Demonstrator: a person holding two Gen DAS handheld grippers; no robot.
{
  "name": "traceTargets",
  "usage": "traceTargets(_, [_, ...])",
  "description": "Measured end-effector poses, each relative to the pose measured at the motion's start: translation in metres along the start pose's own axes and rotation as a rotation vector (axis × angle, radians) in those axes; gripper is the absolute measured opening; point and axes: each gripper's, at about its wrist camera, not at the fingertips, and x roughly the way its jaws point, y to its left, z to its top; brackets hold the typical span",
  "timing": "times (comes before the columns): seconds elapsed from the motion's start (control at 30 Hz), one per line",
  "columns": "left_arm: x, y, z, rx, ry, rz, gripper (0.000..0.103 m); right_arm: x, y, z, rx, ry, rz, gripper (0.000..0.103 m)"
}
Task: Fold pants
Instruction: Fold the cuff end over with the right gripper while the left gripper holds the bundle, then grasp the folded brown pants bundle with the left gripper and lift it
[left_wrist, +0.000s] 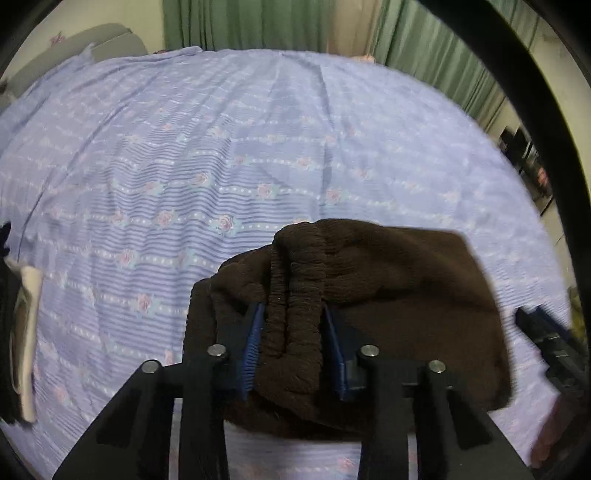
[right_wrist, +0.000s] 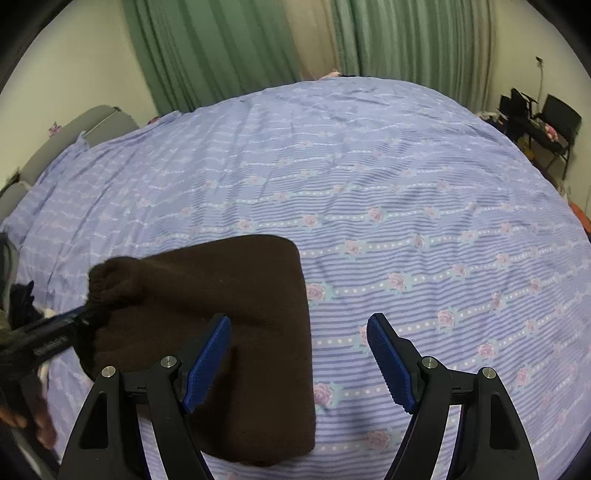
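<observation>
The dark brown pants (right_wrist: 236, 317) lie folded into a compact rectangle on the bed. My left gripper (left_wrist: 293, 314) is shut on the bunched ribbed waistband of the pants (left_wrist: 295, 295) at their left end; it also shows at the left of the right wrist view (right_wrist: 79, 317). My right gripper (right_wrist: 299, 328) is open and empty, hovering over the right edge of the folded pants, its left pad (right_wrist: 207, 362) above the fabric. It shows at the right edge of the left wrist view (left_wrist: 535, 317).
The bed is covered by a lilac striped sheet with roses (right_wrist: 406, 184). Green curtains (right_wrist: 229, 48) hang behind it. A grey headboard (right_wrist: 74, 129) is at the left, a black chair (right_wrist: 557, 122) at the far right. Dark clothing (left_wrist: 14, 332) lies at the left edge.
</observation>
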Motion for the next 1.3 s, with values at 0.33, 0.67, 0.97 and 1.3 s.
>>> traceTargets(0.33, [0.004,0.053,-0.041,-0.195,0.017,0.012,0.072,0.01,0.016,-0.011,-0.045,0.044,0.064,0.077])
traceTargets(0.67, [0.019,0.076,-0.053,-0.393,0.066,-0.186,0.05,0.031,0.014,-0.024,-0.035,0.107,0.07,0.077])
traceTargets(0.97, [-0.022,0.061,-0.026,-0.24,-0.072,-0.158,0.039,0.024,0.026,-0.027,-0.048,0.123,0.118,0.077])
traceTargets(1.3, [0.015,0.094,-0.032,-0.289,0.02,-0.109,0.068,0.021,0.04,-0.021,-0.082,0.081,0.101,0.077])
